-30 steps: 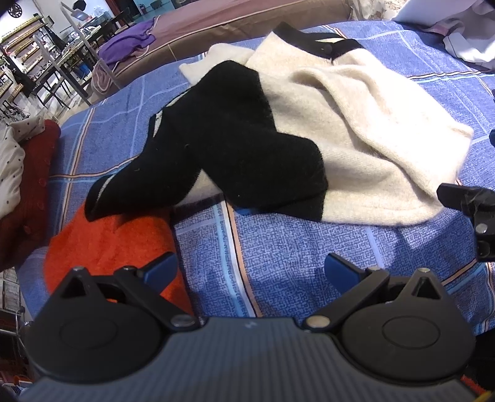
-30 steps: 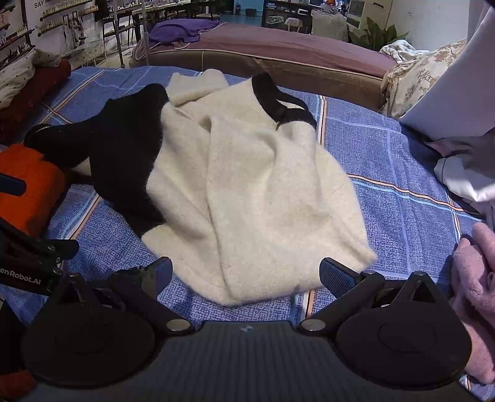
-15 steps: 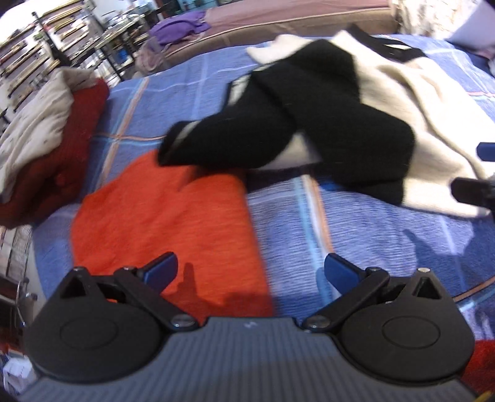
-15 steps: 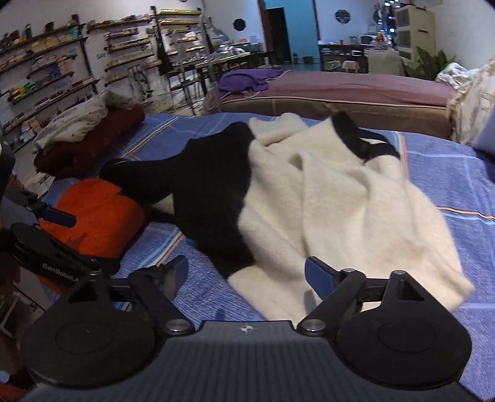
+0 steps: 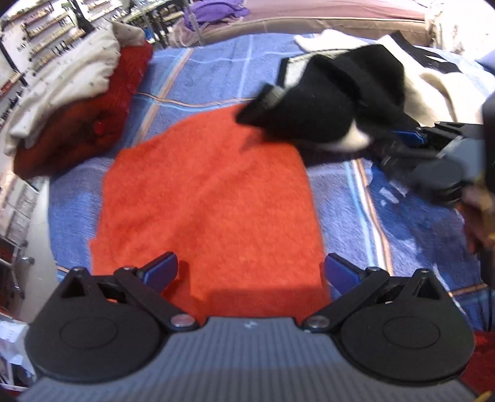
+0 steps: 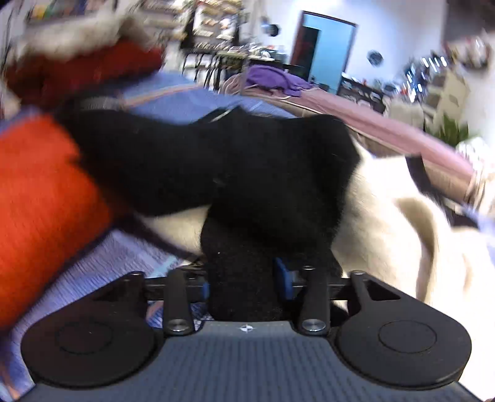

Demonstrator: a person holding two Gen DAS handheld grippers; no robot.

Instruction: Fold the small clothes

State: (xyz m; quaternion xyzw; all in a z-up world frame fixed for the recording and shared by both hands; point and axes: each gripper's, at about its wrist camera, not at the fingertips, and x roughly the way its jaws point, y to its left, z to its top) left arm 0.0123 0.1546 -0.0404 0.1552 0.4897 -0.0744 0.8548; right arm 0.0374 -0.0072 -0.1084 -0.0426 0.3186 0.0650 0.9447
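An orange knit garment (image 5: 210,198) lies flat on the blue checked bedsheet (image 5: 210,71). My left gripper (image 5: 250,267) hovers open over its near edge, nothing between the fingers. Beyond it lies a black and cream sweater (image 5: 328,92), its black sleeve overlapping the orange garment's far corner. My right gripper (image 5: 396,148) comes in from the right at the sweater's near edge. In the right wrist view its jaws are closing, and the right gripper (image 6: 244,281) has a fold of the sweater's black fabric (image 6: 247,173) filling the gap between the pads. The orange garment (image 6: 40,198) lies to the left.
A pile of dark red and cream clothes (image 5: 80,102) sits at the bed's left edge. A purple garment (image 5: 213,12) lies on a mauve bed behind. A person's hand (image 5: 479,210) holds the right gripper at the right edge. Shelves and racks stand in the background.
The left gripper swung left, from the sweater to over the orange garment. The right gripper dropped low toward the sweater's black part, and its jaws narrowed from wide open onto the fabric.
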